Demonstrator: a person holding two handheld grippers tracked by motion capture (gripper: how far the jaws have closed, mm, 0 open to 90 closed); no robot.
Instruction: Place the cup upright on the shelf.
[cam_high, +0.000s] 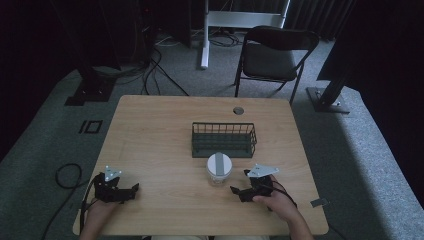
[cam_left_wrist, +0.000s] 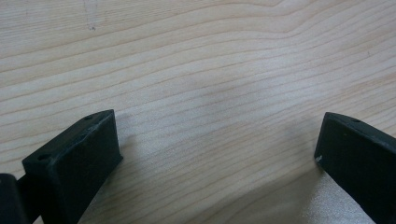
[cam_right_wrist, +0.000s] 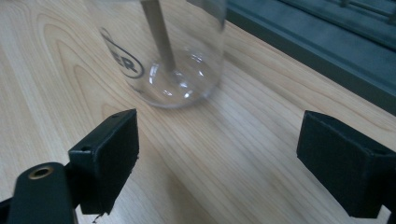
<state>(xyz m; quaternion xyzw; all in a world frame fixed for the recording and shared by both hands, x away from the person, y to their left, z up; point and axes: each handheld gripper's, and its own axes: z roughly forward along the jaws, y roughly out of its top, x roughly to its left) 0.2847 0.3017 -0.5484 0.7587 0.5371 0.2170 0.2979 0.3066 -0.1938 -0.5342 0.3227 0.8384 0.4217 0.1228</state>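
A clear glass jar (cam_high: 219, 169) with a white lid stands on the wooden table (cam_high: 160, 135), just in front of a dark wire basket (cam_high: 223, 140). My right gripper (cam_high: 241, 182) rests on the table a little to the right of the jar and nearer the front edge, open, its jaws wide apart and empty. In the right gripper view the jar (cam_right_wrist: 163, 51) stands just beyond the jaws (cam_right_wrist: 219, 154), apart from them, with a printed logo and a stick-like thing inside. My left gripper (cam_high: 133, 189) lies at the front left, open over bare wood (cam_left_wrist: 219, 140).
A black folding chair (cam_high: 272, 55) stands on the carpet behind the table. Cables (cam_high: 65, 175) trail on the floor at the left. A round grommet (cam_high: 238, 110) sits near the table's far edge. The basket's dark wall (cam_right_wrist: 317, 42) crosses the right gripper view's top right.
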